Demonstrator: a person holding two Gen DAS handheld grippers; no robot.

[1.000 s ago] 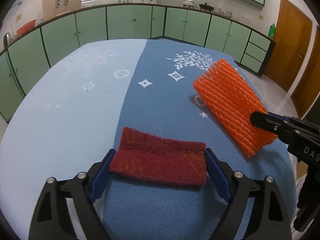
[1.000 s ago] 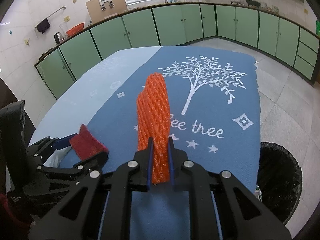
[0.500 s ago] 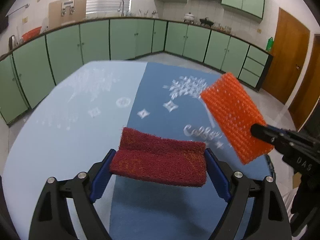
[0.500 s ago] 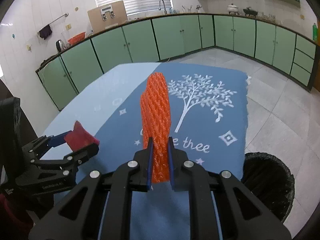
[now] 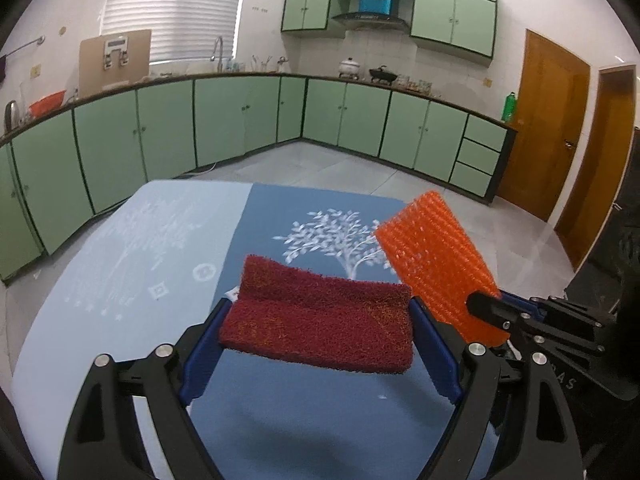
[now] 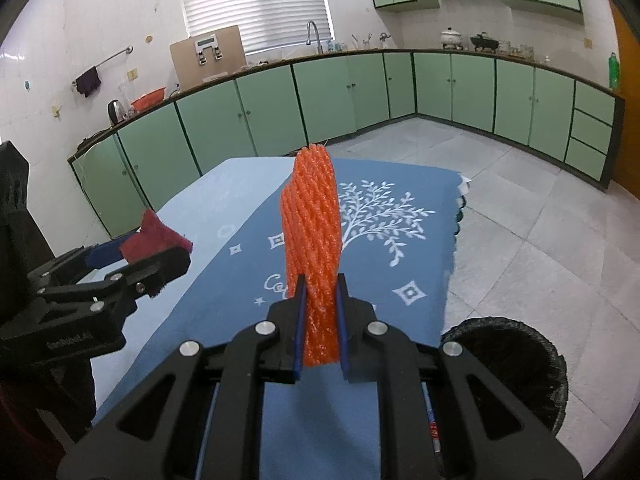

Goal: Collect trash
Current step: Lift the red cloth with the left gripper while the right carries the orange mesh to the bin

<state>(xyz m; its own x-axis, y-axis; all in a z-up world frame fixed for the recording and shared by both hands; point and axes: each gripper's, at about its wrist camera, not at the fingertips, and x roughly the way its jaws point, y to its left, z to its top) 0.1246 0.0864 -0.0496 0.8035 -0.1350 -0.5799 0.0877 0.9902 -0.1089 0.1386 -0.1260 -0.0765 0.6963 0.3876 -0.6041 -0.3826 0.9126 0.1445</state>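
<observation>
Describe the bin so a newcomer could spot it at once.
Start at the table with the blue tree-print cloth. Off its right edge, low on the tiled floor, stands the bin. It is round, open-topped and lined with a black bag, the only dark thing on that pale floor.

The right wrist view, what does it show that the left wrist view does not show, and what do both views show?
Only the right wrist view shows the black-lined trash bin on the floor beside the table, a kettle and a dark cloth on a wall rail. Only the left wrist view shows two brown doors. Both show the right tongs shut on the orange foam net, the left tongs gripping the dark red scouring pad by its ends, the blue tablecloth with a white tree, and green cabinets.
</observation>
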